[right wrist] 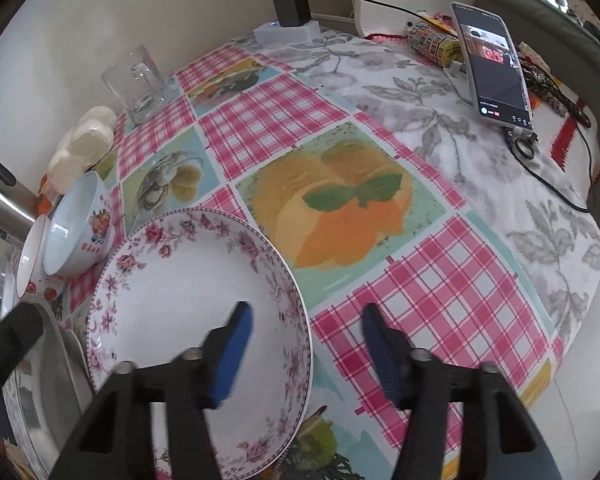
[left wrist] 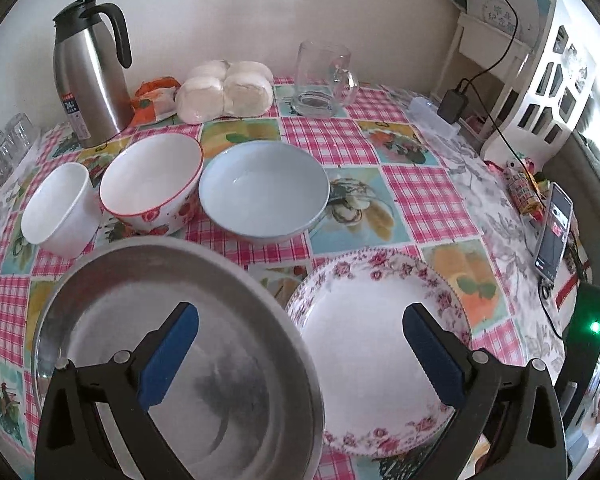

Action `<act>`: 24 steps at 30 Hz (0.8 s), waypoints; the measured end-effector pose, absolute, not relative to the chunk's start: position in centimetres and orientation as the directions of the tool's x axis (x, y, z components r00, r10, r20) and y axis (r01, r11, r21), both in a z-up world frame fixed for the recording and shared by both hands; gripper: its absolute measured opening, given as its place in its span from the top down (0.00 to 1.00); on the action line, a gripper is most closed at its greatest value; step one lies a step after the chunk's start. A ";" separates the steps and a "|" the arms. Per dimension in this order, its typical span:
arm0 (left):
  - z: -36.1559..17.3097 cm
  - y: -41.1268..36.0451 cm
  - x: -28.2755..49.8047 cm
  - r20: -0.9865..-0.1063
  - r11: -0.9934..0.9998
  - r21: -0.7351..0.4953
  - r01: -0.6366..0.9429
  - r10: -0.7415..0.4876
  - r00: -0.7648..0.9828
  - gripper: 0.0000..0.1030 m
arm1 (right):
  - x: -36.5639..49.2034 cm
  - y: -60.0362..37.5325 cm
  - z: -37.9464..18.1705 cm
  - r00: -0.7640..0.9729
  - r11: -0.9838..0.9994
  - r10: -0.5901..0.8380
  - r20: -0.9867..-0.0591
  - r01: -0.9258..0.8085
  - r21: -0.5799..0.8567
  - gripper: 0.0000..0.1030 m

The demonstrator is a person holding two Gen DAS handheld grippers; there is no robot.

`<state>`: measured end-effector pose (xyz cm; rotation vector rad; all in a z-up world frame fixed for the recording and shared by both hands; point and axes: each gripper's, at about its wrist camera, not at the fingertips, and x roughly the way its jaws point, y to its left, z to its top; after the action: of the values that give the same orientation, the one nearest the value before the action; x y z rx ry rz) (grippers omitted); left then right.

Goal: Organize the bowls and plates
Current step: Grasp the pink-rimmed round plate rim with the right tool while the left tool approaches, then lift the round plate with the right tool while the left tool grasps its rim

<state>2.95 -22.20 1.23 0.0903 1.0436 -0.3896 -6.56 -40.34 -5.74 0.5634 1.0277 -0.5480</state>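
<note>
A metal plate (left wrist: pixel 148 320) lies front left, its right edge overlapping a floral plate (left wrist: pixel 364 320). Behind stand a small white bowl (left wrist: pixel 58 210), a strawberry-patterned bowl (left wrist: pixel 152 184) and a pale blue bowl (left wrist: pixel 264 190). My left gripper (left wrist: pixel 300 352) is open above the two plates, one finger over each. In the right wrist view my right gripper (right wrist: pixel 306 344) is open and straddles the right rim of the floral plate (right wrist: pixel 180 300). The blue bowl (right wrist: pixel 80 228) and strawberry bowl (right wrist: pixel 30 260) show at left, and the metal plate (right wrist: pixel 40 380) at the bottom left.
A steel thermos (left wrist: pixel 88 68), wrapped buns (left wrist: pixel 224 90) and a glass mug (left wrist: pixel 324 78) stand at the back by the wall. A phone (right wrist: pixel 496 68), charger (right wrist: pixel 290 6) and cables lie at the right. Glasses (left wrist: pixel 4 148) sit at far left.
</note>
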 end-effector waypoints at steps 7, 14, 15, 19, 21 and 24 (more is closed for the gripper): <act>1.1 -23.7 4.0 -0.869 0.929 -0.088 0.360 -0.248 0.428 0.01 | -5.9 -40.3 -6.3 0.420 0.745 -0.135 -0.898 0.640 0.187 0.76; 0.5 -25.4 4.7 -0.877 0.922 -0.094 0.376 -0.256 0.407 0.02 | -5.0 -40.9 -6.1 0.438 0.748 -0.153 -0.886 0.637 0.185 0.78; 0.2 -25.6 4.7 -0.878 0.919 -0.092 0.384 -0.257 0.404 0.02 | -5.0 -41.2 -6.1 0.439 0.744 -0.156 -0.885 0.641 0.187 0.78; -0.6 -26.0 4.8 -0.890 0.915 -0.094 0.393 -0.254 0.378 0.05 | -5.1 -42.3 -6.0 0.426 0.727 -0.205 -0.881 0.669 0.154 0.77; -0.8 -26.0 5.0 -0.895 0.914 -0.104 0.392 -0.259 0.364 0.10 | -5.5 -43.2 -6.0 0.420 0.703 -0.214 -0.882 0.693 0.160 0.77; -0.9 -26.3 4.8 -0.896 0.911 -0.089 0.402 -0.250 0.368 0.12 | -6.4 -44.7 -6.2 0.408 0.660 -0.217 -0.887 0.731 0.174 0.77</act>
<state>4.79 -26.27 -0.92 0.1536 1.1190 -0.4207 -6.38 -44.66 -6.21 0.6087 0.9770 -0.6460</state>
